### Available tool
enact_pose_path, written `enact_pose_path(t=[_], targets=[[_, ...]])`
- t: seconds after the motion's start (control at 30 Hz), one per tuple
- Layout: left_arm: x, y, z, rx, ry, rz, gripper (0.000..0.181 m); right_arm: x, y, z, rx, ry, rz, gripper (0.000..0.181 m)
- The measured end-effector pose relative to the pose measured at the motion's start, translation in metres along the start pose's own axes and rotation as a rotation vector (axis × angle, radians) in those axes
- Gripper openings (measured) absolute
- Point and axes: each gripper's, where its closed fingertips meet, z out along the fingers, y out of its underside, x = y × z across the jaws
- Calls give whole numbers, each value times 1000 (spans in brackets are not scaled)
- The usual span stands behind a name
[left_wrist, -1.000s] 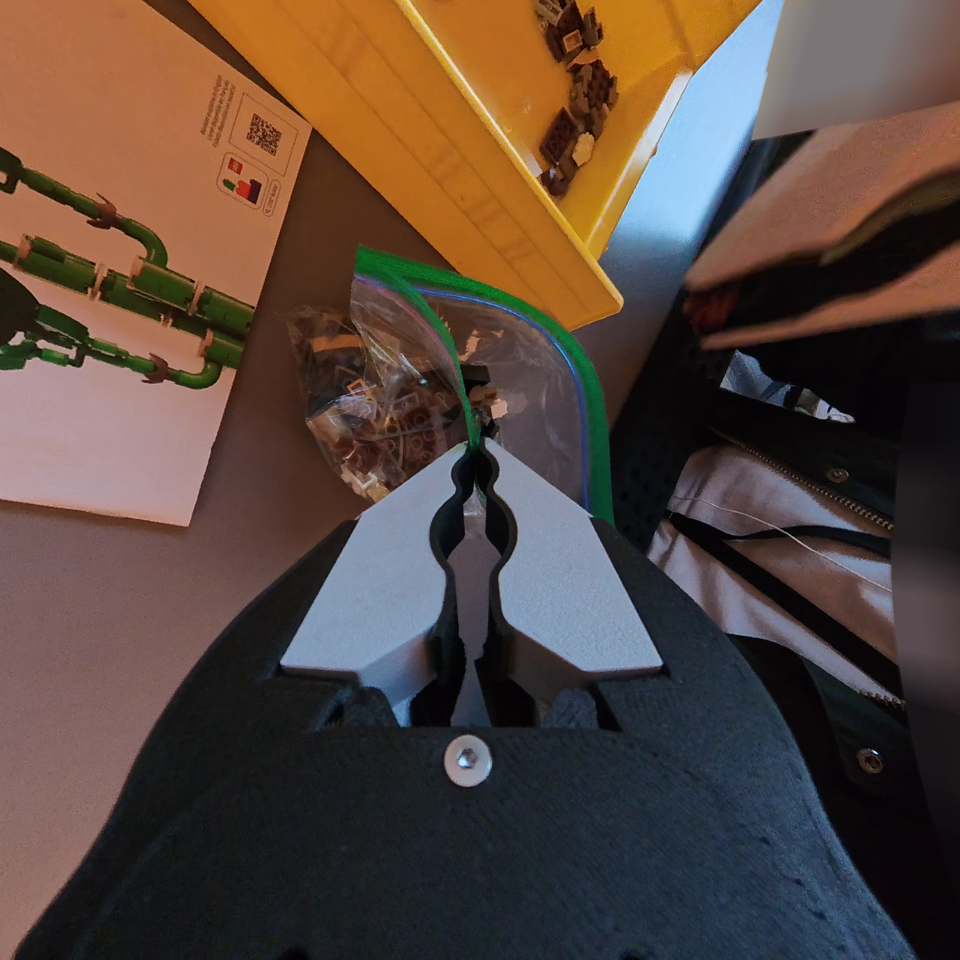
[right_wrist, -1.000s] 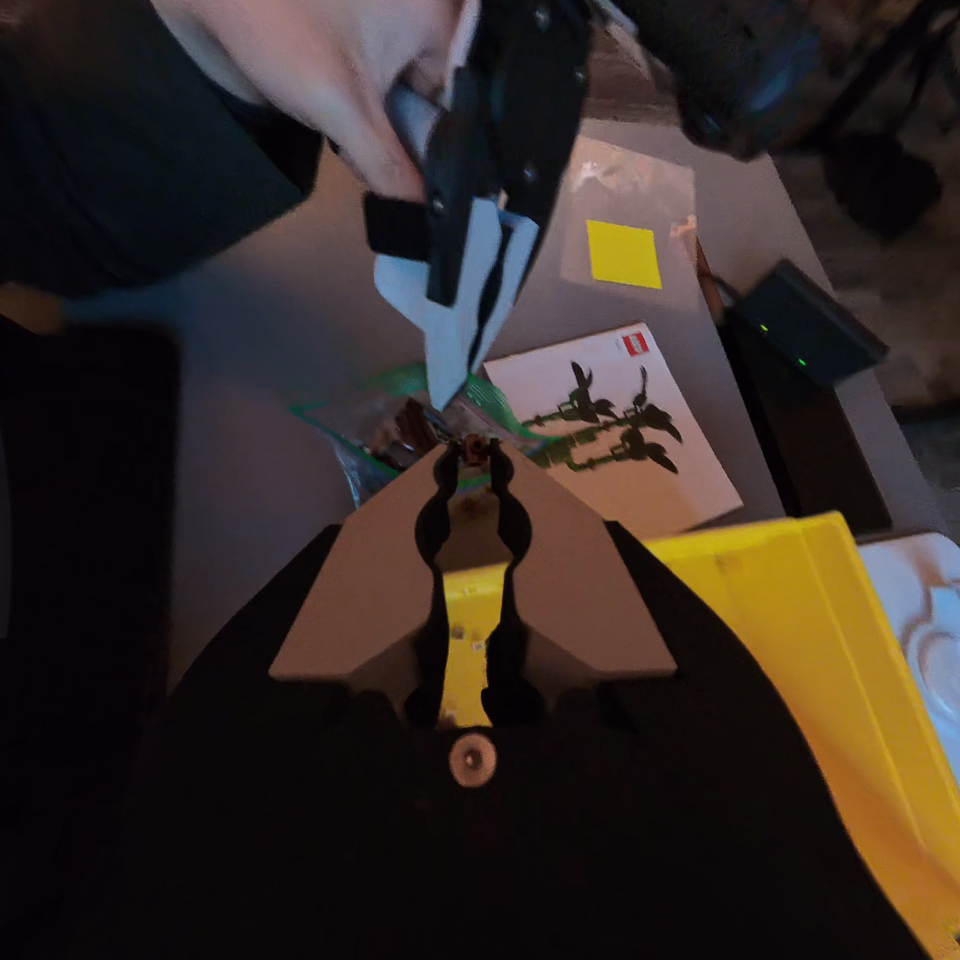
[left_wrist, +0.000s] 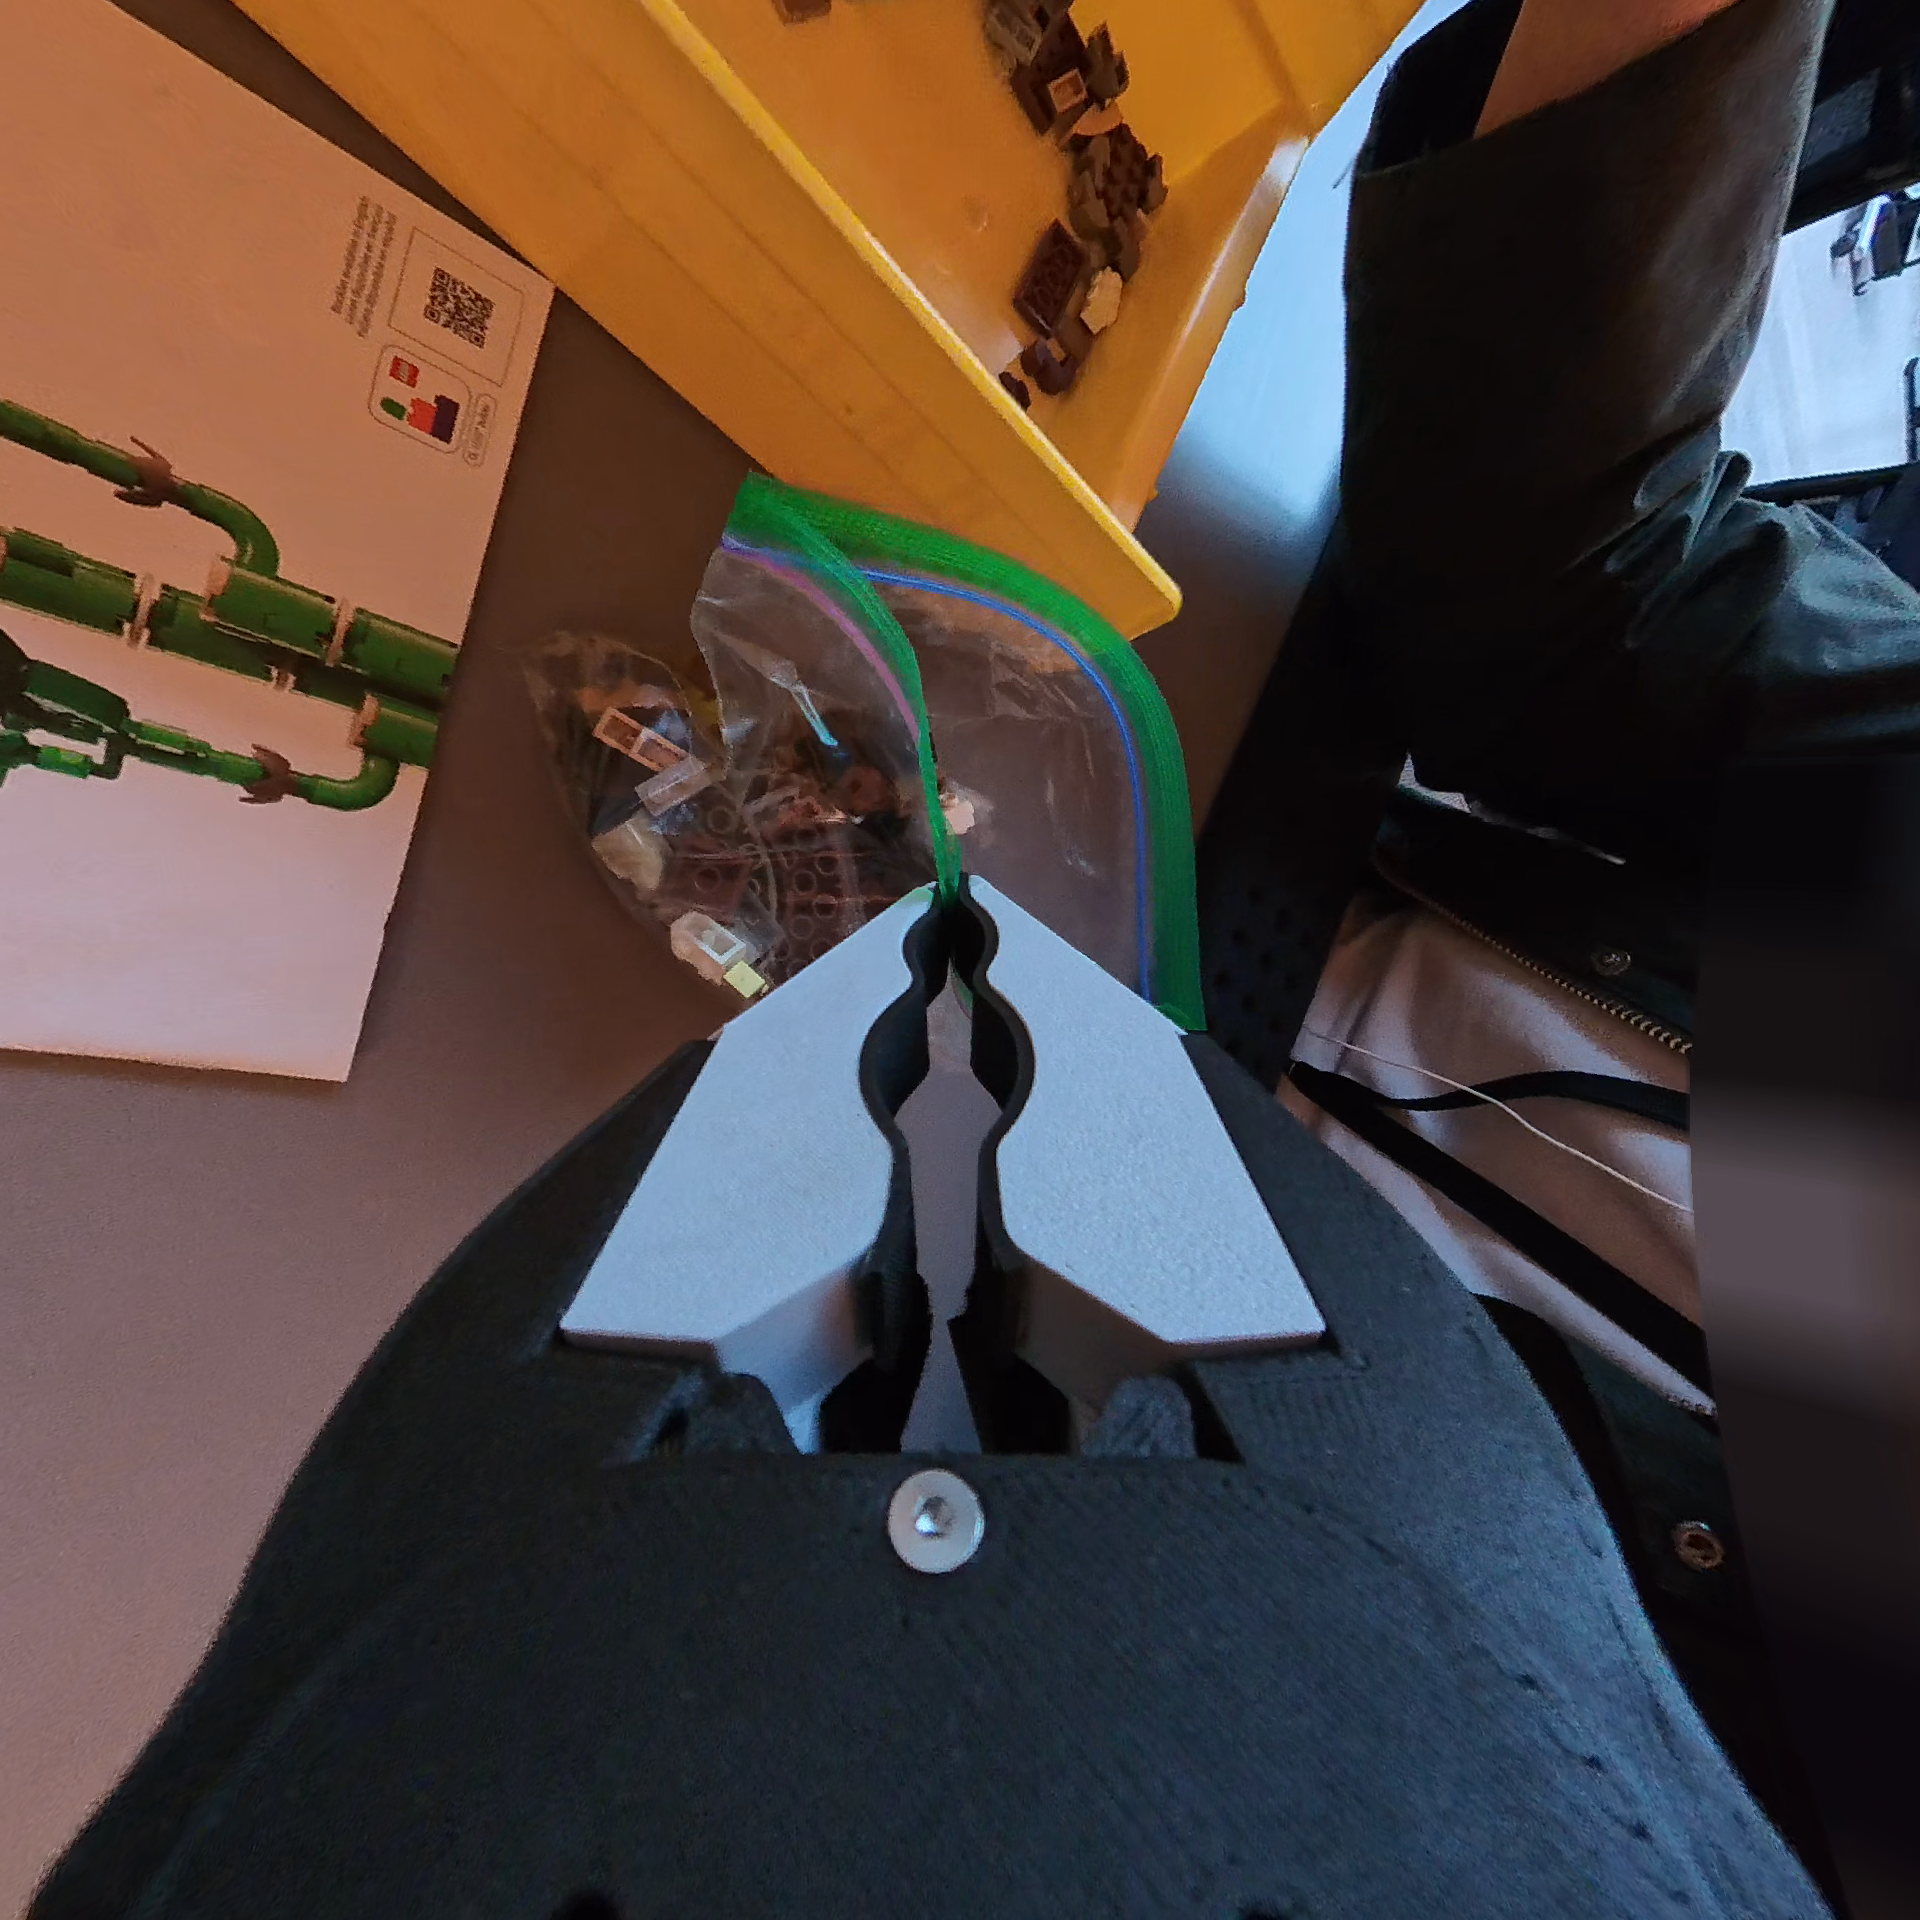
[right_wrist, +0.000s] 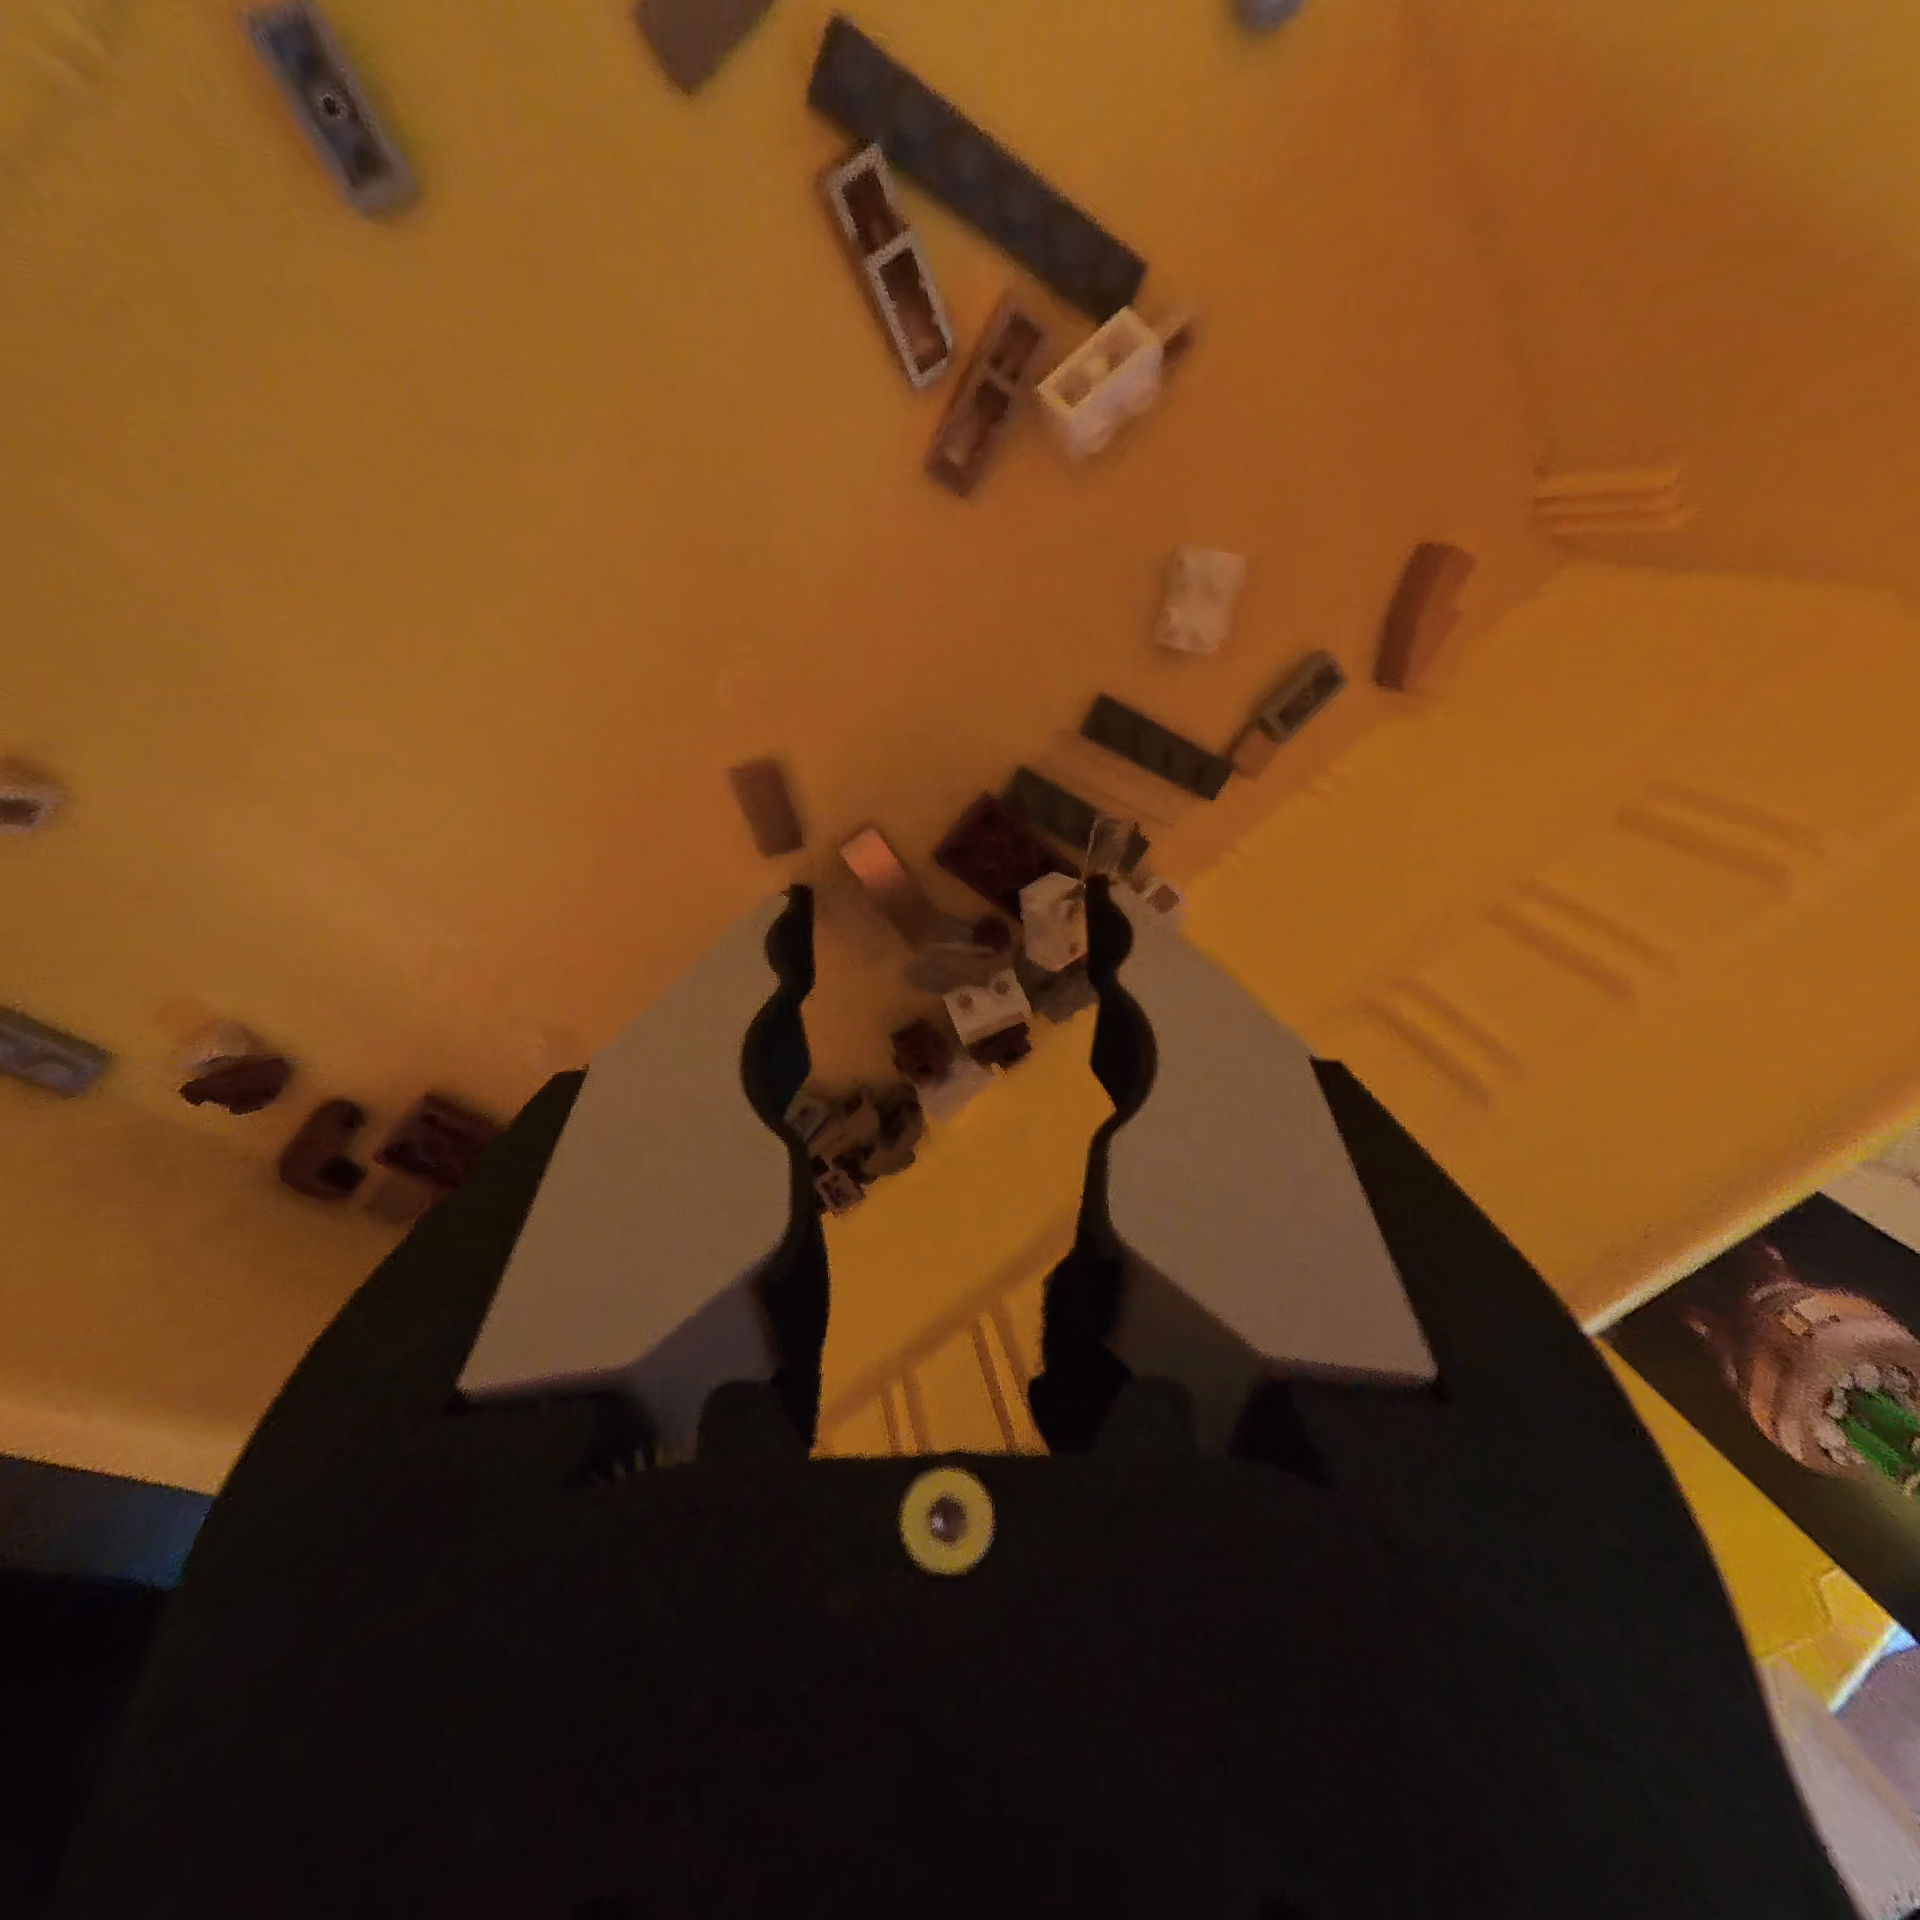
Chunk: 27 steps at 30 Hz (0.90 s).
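The green zip edge of the clear bag is pinched by the left tool; the right tool is spread above loose bricks in the yellow bin, lower centre.

In the left wrist view we see the left gripper pinched on the rim of the bag, which rests on the table with bricks inside it. The booklet lies left of the bag; the bin lies beyond it, just beside its far edge, with loose pieces inside. In the right wrist view we see the right gripper, its fingers apart, above the bin floor, over a cluster of pieces. More pieces are scattered beyond and to the left.
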Motion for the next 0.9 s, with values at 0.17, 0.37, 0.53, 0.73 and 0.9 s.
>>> enact_pose_path(t=[0.17, 0.37, 0.53, 0.73, 0.9], targets=[[-1, 1, 5, -17, -10, 0, 0, -19, 2, 2, -12, -168, 66, 16], [-3, 0, 6, -16, -55, -4, 0, -27, 3, -1, -1, -165, -72, 15], [-4, -1, 5, -9, -77, -6, 0, -41, -17, -42, 199, -237, -113, 15], [-2, -3, 9, -15, -79, 4, 0, -80, -50, -126, 569, -364, -224, 15], [-5, -6, 12, -9, -78, -4, 0, -117, -83, -183, 795, -552, -190, 15]])
